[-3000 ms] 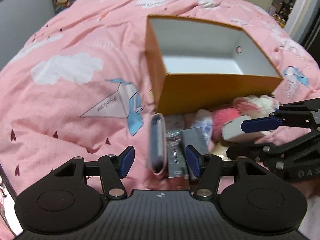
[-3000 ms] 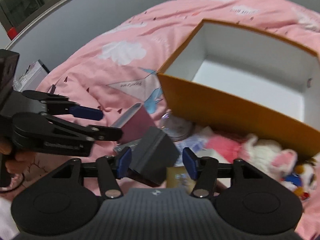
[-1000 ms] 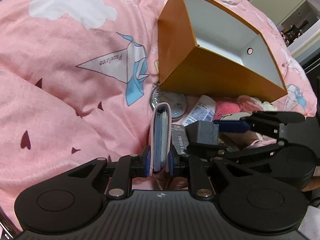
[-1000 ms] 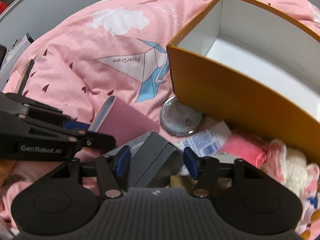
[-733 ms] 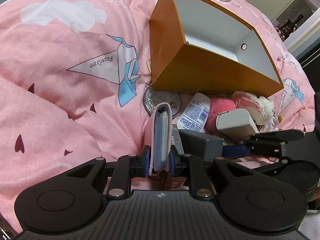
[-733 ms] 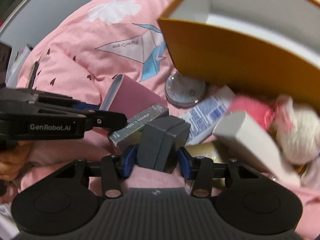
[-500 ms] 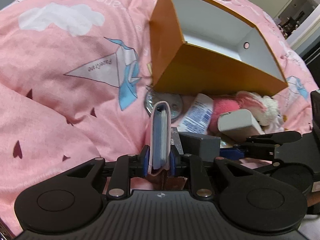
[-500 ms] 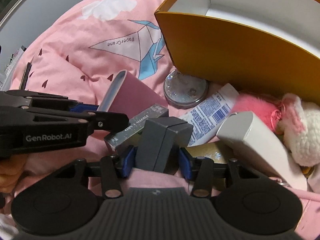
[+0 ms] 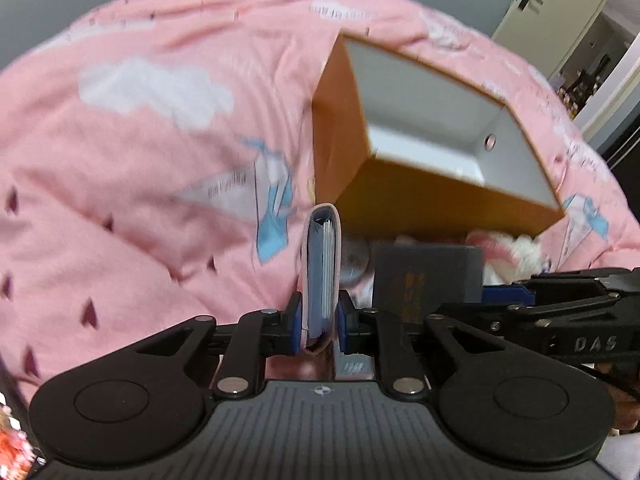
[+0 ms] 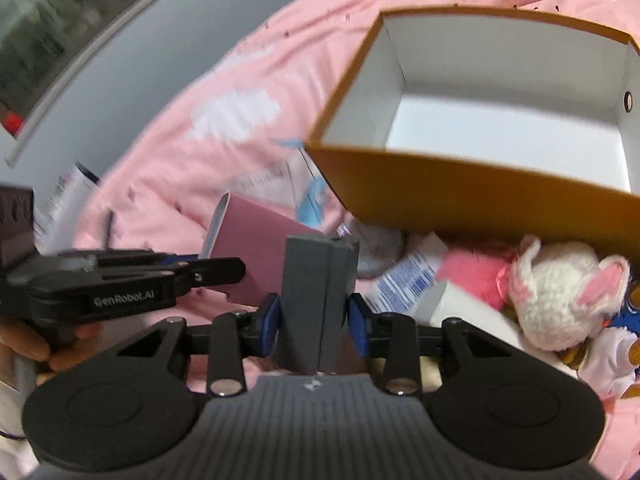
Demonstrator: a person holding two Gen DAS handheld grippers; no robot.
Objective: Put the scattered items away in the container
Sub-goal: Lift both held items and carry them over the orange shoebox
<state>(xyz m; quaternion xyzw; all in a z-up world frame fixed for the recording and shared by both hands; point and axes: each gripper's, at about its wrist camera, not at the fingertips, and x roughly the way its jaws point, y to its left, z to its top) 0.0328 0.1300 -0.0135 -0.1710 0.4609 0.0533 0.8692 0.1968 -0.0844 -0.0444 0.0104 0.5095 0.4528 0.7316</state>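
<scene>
- 2 grippers, each carrying 1 item above the pink duvet (image 9: 132, 184).
- Left gripper (image 9: 319, 322): jaws closing, pads clamped on a pink card holder (image 9: 322, 268) (edge-on, upright).
- Right gripper (image 10: 315, 319): jaws closing, pressed on a grey box (image 10: 316, 296).
- Orange container (image 10: 460, 196) sits beyond, open; plush toy (image 10: 560, 296) and tube (image 10: 404, 276) lie before it.

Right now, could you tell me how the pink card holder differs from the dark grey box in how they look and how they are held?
The pink card holder is thin, with blue sleeves showing at its open edge; the dark grey box is thicker and closed, with a seam down its face. The card holder sits in the left tongs, the grey box in the right tongs, whose jaws are closing on it. Both stand upright, near the empty orange box.
</scene>
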